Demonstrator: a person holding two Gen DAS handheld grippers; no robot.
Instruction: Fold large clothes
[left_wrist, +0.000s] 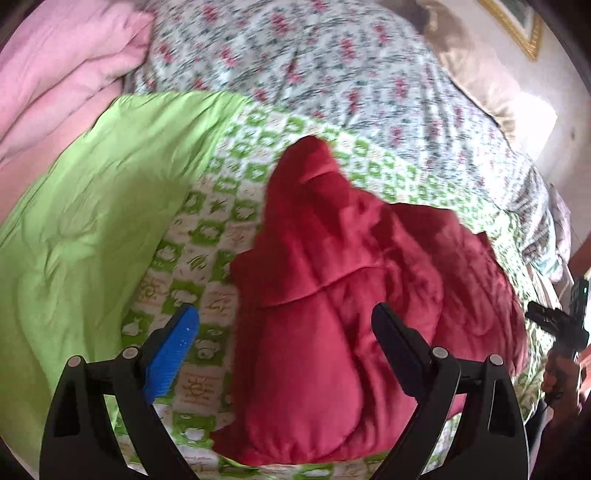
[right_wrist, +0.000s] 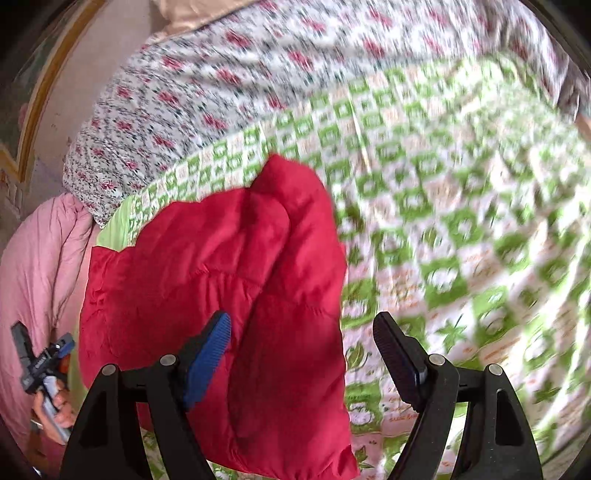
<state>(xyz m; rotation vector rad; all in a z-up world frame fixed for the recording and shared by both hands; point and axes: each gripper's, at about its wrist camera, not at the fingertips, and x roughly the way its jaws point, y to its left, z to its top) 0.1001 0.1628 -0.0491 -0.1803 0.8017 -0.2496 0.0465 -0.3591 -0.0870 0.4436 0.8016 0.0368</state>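
A red padded jacket (left_wrist: 332, 288) lies bunched and partly folded on a green-and-white patterned bedspread (left_wrist: 207, 236). It also shows in the right wrist view (right_wrist: 221, 273). My left gripper (left_wrist: 284, 314) is open, held above the jacket's near edge, with nothing between its fingers. My right gripper (right_wrist: 301, 325) is open above the jacket's right edge, empty. The right gripper shows at the far right of the left wrist view (left_wrist: 565, 325), and the left gripper shows at the far left of the right wrist view (right_wrist: 40, 365).
A lime green quilt (left_wrist: 85, 229) lies left of the jacket. A folded pink blanket (left_wrist: 62, 70) is behind it. A floral sheet (left_wrist: 351, 74) covers the far bed, with a beige pillow (left_wrist: 476, 70) and a framed picture (left_wrist: 517, 22) beyond.
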